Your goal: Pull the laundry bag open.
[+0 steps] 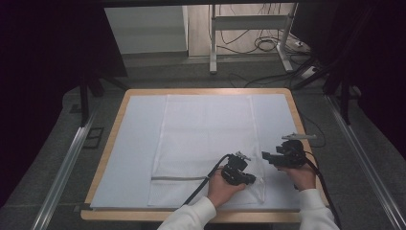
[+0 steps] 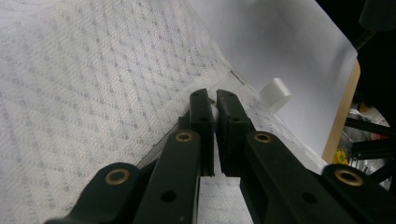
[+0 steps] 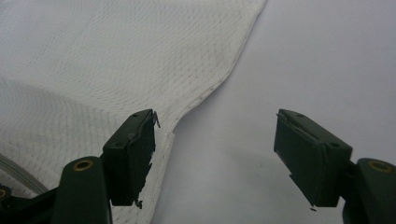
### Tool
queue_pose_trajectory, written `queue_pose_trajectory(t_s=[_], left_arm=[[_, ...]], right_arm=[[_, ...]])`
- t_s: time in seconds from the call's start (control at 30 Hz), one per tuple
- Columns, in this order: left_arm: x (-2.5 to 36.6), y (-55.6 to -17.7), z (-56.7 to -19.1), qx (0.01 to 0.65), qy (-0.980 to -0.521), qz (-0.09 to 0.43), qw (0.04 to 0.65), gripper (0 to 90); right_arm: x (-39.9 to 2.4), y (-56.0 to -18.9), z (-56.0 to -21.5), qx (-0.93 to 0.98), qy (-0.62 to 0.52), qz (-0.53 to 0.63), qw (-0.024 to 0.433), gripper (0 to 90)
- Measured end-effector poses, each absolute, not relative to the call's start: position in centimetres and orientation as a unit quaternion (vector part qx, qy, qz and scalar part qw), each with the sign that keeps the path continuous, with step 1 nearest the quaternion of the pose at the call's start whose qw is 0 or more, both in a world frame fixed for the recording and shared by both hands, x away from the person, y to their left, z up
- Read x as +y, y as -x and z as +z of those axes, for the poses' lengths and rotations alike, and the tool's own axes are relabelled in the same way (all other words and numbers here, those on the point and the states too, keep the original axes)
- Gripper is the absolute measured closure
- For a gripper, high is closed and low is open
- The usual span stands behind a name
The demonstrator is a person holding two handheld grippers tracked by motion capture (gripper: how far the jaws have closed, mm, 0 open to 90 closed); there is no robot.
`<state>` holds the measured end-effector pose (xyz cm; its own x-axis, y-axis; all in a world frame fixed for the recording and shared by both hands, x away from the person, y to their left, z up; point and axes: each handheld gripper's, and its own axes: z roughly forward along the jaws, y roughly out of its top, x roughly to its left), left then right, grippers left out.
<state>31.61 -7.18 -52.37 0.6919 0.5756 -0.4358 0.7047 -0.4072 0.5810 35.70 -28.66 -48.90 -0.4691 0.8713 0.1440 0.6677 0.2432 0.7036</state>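
Left tool [image 2: 214, 100] pinches mesh bag [image 2: 93, 84]; right tool [image 3: 215, 154] gapes

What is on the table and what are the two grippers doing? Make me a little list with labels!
table: wooden-edged table under a white sheet
thing worked on: white mesh bag lying flat, zipper near the front edge
left gripper: shut, pinching the edge of the mesh bag near its right front corner
right gripper: open, nothing between its jaws, just beside the bag's edge
small extra: white tab on the sheet by the bag
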Motion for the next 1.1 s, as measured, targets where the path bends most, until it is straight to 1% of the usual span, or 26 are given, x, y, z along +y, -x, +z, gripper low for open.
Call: queue_pose_trajectory(t_s=[0.43,0.8,1.1], left_arm=[[-6.2,-31.6,-51.6,0.386,-0.825,-0.088,0.403,86.8],[-3.9,-31.8,-50.5,0.392,-0.812,-0.087,0.423,86.8],[-2.0,-31.9,-49.7,0.397,-0.803,-0.082,0.437,86.8]], right_arm=[[-29.0,-35.6,-48.8,0.773,-0.499,0.365,0.141,28.4],[-29.4,-35.5,-48.8,0.768,-0.506,0.367,0.140,27.6],[-29.6,-35.4,-48.6,0.754,-0.516,0.383,0.135,21.6]])
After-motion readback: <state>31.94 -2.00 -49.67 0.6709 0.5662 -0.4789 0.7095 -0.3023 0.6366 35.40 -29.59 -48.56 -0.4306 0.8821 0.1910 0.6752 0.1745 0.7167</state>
